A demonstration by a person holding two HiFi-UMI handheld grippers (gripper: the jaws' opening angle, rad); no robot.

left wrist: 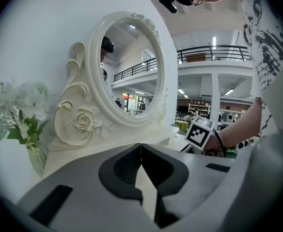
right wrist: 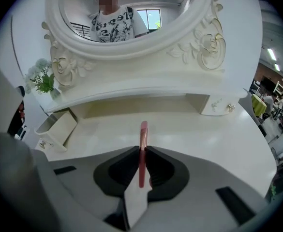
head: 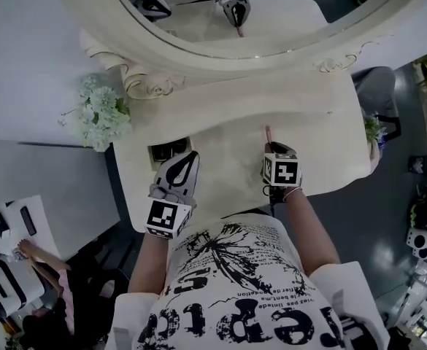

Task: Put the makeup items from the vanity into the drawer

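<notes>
The right hand-held gripper point(right wrist: 142, 153) has its jaws closed on a slim pink makeup stick point(right wrist: 143, 134); the stick's long axis runs straight out between the jaws, its tip toward the far side of the cream tabletop point(right wrist: 189, 124); the small open cream drawer point(right wrist: 64, 127) lies well to the left and slightly farther off, so the carry likely goes leftward; the left hand-held gripper point(left wrist: 141, 151), jaws together and empty, sits just near of that drawer and closer to it.
</notes>
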